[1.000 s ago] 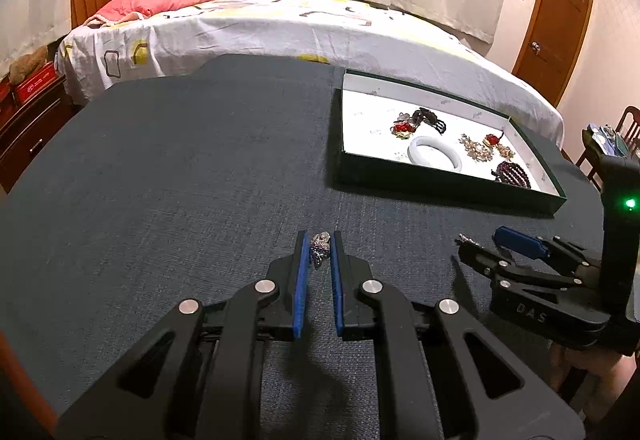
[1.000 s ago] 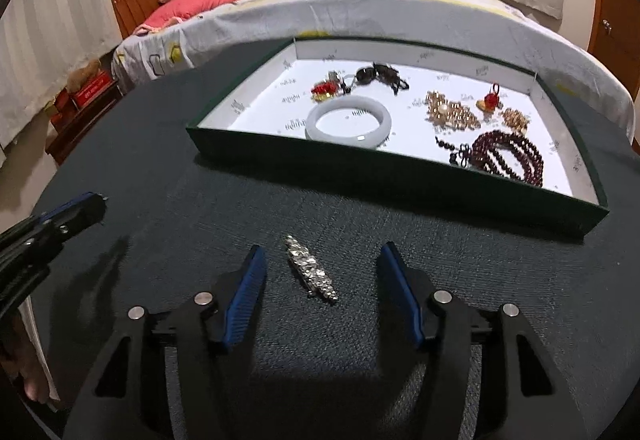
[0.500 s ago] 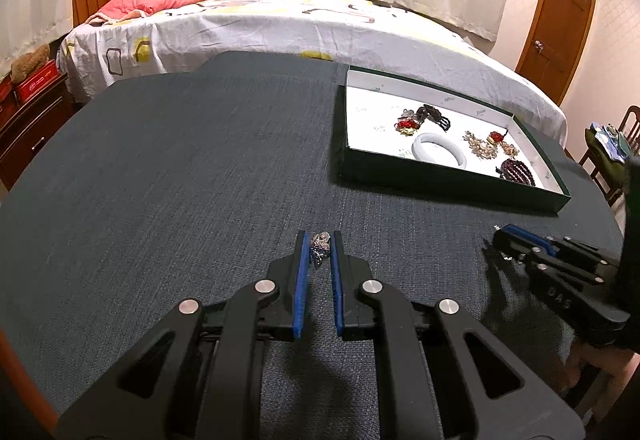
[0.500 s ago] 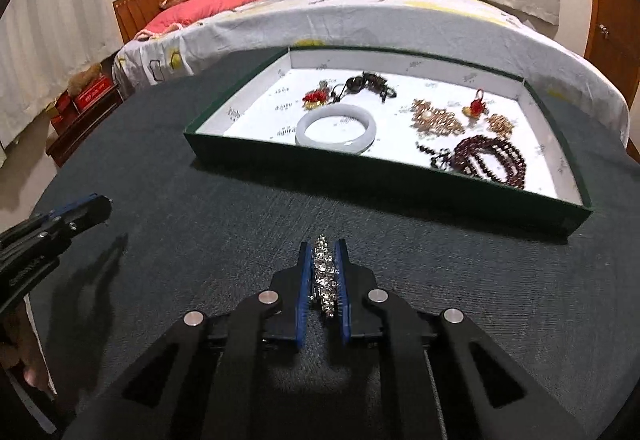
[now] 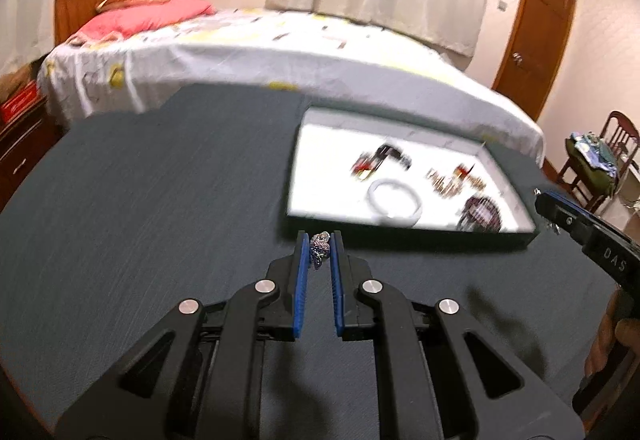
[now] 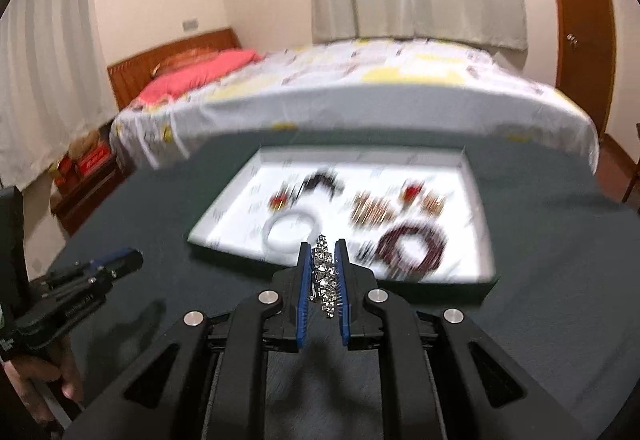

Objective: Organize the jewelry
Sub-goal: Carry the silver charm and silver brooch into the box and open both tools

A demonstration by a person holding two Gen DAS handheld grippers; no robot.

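Pinching a light, stiff, snag-prone brooch (image 6: 325, 280) along its length in my right gripper (image 6: 322, 252) and a small pendant (image 5: 320, 243) in my left gripper (image 5: 319, 240), I hold both just short of the tray (image 6: 486, 224).

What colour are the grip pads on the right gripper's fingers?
Blue pads, on black fingers; clearest in the right wrist view.
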